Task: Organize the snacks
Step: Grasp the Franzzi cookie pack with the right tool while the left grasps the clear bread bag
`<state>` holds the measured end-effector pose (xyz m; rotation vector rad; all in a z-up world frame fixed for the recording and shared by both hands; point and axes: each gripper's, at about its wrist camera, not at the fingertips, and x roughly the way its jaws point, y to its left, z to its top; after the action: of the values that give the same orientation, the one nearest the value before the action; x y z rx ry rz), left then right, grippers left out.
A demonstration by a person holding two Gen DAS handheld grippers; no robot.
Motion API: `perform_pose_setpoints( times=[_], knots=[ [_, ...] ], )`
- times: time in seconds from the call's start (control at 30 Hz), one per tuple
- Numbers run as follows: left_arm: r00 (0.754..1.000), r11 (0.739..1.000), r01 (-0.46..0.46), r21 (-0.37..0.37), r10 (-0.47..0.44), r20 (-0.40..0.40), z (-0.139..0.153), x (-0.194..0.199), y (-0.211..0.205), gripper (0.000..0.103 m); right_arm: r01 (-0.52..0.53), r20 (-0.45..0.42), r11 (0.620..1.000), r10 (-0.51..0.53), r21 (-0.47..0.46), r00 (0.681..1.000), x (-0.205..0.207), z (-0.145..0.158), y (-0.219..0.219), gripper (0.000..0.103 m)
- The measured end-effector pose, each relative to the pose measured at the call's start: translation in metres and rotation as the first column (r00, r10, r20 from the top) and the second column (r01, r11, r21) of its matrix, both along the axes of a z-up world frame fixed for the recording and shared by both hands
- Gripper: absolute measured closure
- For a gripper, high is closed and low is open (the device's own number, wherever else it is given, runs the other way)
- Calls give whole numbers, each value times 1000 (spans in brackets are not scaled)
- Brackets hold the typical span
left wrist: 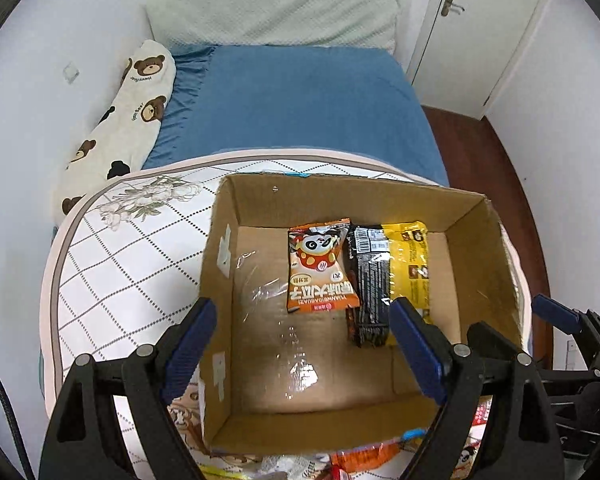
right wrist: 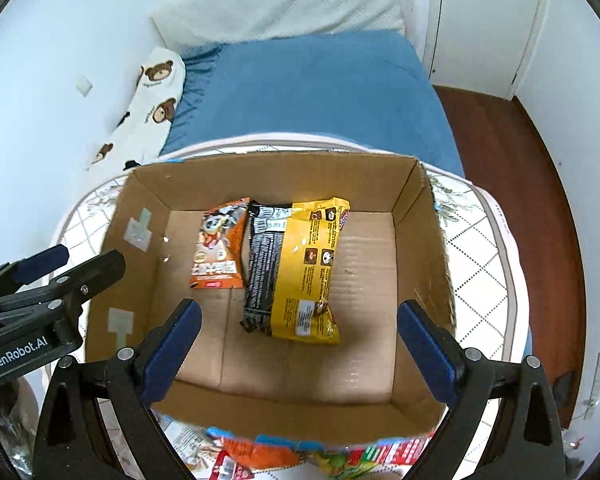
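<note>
Here both tools hang over an open cardboard box [left wrist: 236, 200] that sits on a quilted mat [left wrist: 132, 248] on the bed, both pointing steeply down. The left tool [left wrist: 304, 344] is released, its blue pads wide apart with nothing between them but the view of the box floor. The right tool [right wrist: 300, 352] is likewise spread and empty.

Three snacks lie flat in the box, toward its far wall. The orange packet [left wrist: 322, 266] with a panda print sits left of centre in the left-wrist view; a black pack [left wrist: 370, 284] lies just beside it, touching along its edge, and a yellow pack [right wrist: 310, 268] overlaps the black one on the right side. More loose wrappers [right wrist: 284, 456] show at the bottom edge of both frames, outside the box near wall, so sorting looks only partly done.

These packets look light, soft and crinkly, with glossy film that is probably slippery and gives under pressure. The contents may crush, so a gentle squeeze seems wise. The best hold is likely a sealed end seam or a side edge, where the film is flat and doubled, rather than the puffed middle, which could slide out of the pads. A wrapper lying flat may need one pad slid under its edge. The box floor carries clear tape that glares, which may hide a packet's outline.
</note>
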<state>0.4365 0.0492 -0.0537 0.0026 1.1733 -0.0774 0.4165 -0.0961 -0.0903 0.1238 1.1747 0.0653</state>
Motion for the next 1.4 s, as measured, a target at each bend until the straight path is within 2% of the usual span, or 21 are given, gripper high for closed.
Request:
perform_pose_setpoints(
  times=[0.27, 0.43, 0.57, 0.67, 0.87, 1.03, 1.13, 1.27, 1.33, 1.4],
  knots=[
    [999, 999, -15, -34, 17, 32, 24, -50, 10, 15, 16, 38, 999, -17, 33, 999, -51, 25, 0, 3],
    [1000, 1000, -12, -2, 13, 20, 15, -92, 16, 15, 35, -13, 995, -34, 88, 999, -92, 11, -9, 3],
    [999, 997, -10, 76, 12, -29, -15, -136, 30, 15, 60, -82, 989, -50, 135, 995, -125, -17, -21, 3],
    [994, 992, -1, 127, 16, -111, -48, -165, 43, 15, 95, -152, 983, -71, 157, 986, -159, -45, -33, 3],
    [955, 983, -33, 180, 84, -284, -119, -214, 80, 15, 251, -279, 950, -193, 186, 941, -212, -94, -78, 3],
    [931, 976, -58, 212, 129, -343, -155, -233, 96, 15, 354, -373, 926, -285, 129, 883, -249, -134, -115, 3],
    [917, 974, -54, 218, 135, -375, -174, -238, 97, 15, 372, -430, 923, -296, 103, 853, -265, -157, -122, 3],
    [904, 971, -29, 237, 126, -408, -195, -240, 94, 15, 334, -453, 942, -280, 42, 847, -277, -180, -113, 2],
    [899, 969, -23, 245, 127, -420, -203, -240, 93, 15, 345, -451, 938, -301, 17, 840, -279, -188, -111, 2],
    [896, 970, -23, 242, 128, -426, -207, -240, 94, 15, 375, -474, 925, -299, 70, 828, -282, -188, -108, 1]
  ],
)
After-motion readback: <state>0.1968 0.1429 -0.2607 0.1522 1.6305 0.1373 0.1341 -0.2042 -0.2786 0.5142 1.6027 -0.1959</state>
